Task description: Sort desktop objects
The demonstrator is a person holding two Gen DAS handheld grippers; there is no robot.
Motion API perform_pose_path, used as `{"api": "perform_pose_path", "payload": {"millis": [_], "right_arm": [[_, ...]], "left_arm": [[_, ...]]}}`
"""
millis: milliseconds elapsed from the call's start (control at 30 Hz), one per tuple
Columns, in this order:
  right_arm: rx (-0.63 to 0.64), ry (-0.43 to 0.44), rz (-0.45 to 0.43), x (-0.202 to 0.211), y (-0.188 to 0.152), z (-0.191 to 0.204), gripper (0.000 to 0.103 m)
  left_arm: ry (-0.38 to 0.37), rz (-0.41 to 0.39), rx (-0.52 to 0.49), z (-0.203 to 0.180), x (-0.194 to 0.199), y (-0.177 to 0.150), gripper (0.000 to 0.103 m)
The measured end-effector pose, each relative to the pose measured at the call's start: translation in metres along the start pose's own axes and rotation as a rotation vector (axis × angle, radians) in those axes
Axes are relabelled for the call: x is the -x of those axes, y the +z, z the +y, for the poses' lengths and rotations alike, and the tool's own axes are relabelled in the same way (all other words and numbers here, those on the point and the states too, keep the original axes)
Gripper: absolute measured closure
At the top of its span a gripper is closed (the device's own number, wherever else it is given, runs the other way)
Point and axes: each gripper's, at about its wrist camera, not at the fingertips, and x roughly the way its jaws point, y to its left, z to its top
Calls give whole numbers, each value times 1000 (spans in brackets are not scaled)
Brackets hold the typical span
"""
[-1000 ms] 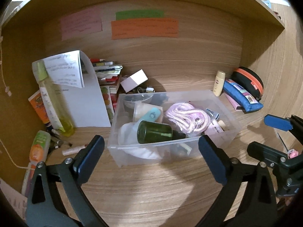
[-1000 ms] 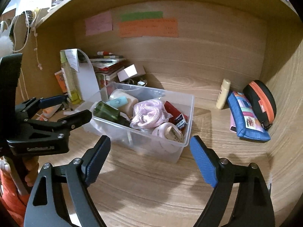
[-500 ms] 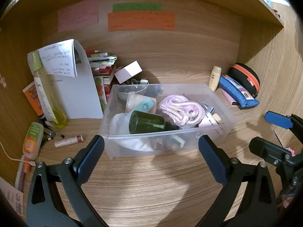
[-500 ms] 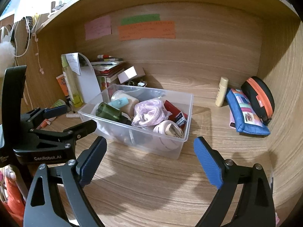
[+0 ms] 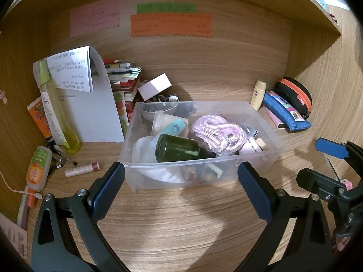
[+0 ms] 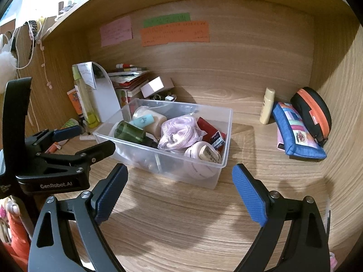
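A: Wooden alcove, coloured notes (image 5: 171,25) on its back wall. Tabletop (image 5: 181,215) bare in front, clutter pushed rearward. Landmark: clear bin (image 5: 256,113), mid-surface.

B: Contents?

A: Dark green bottle (image 5: 177,150) on its side against the bin's near wall, pink cord bundle (image 5: 219,133) just right of it, pale tube (image 5: 173,128) behind. Thrown in loose rather than stacked, I'd say, which is why the bottle lies flat.

B: Outside the bin?

A: Left of it: tall yellow-green bottle (image 5: 56,113) upright against a curled paper sheet (image 5: 90,104), a lip-balm stick (image 5: 81,169) flat on the wood, an orange-label tube (image 5: 37,168) further left. Right of the bin: cream bottle (image 5: 258,95) standing, blue pouch (image 5: 285,113) leaning on a black-and-orange case (image 5: 293,95).

B: Tongs?

A: Left tongs (image 5: 181,189) spread wide, holding nothing, just short of the bin's near wall. Right tongs (image 6: 179,193) likewise parted and empty, near its front-right corner.

B: Reading?

A: Strays left of the bin look like the remaining work; the stick seems the easiest pick, being low and isolated.
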Motion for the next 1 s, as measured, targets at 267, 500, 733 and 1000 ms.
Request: {"api": "perform_pose_path", "payload": {"millis": [267,500,733,1000], "right_arm": [[-7,3,8,-1,-1,0,11],[-6,5,10,-1,0,0,11],[-5,10,16,-2,-1,1,11],[-2,16,31,-6,-2,3,11]], "left_arm": [[-23,-10,-13,-5,6,2,2],[-30,-32,-13,-4,11,2,2],[-30,-31,-16,-5,12,2,2],[-30,-20,-9,-4,9,0,2]]}}
